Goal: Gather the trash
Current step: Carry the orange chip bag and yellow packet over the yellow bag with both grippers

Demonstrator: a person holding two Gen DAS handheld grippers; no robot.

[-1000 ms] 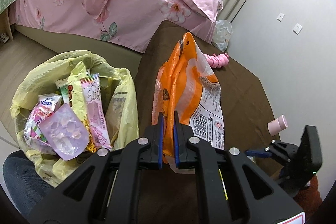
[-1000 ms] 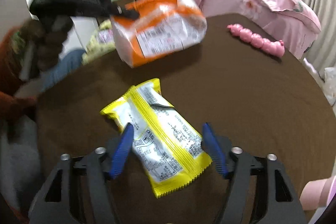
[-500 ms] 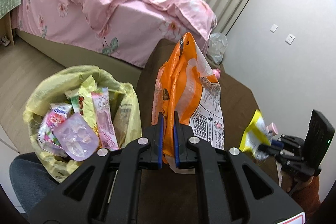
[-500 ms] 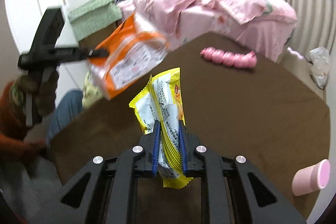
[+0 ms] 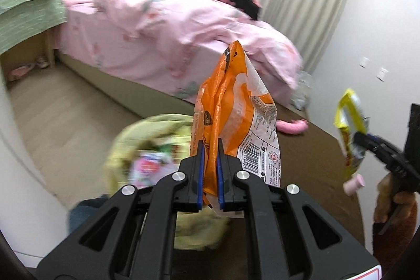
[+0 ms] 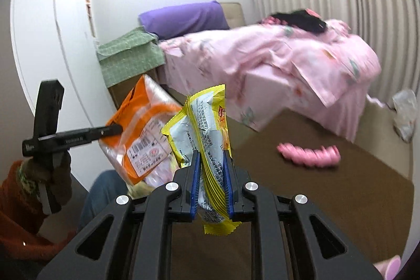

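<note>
Lifted off the brown table, yellow wrapper clamped in right gripper, orange bag in left gripper; next, release over bin bag at eight o'clock.

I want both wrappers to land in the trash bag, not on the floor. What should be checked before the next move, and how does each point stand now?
1. Left gripper jaws clamped on the orange wrapper: ok.
2. Right gripper jaws clamped on the yellow wrapper: ok.
3. Both wrappers lifted clear of the brown table: ok.
4. Yellow-lined trash bag open and in view below the left gripper: ok; it already holds wrappers.
5. Orange wrapper directly above the bag's mouth: cannot tell; the bag is blurred and lies left of and below the wrapper.
6. The two wrappers apart from each other: cannot tell; they overlap in the right wrist view.
</note>
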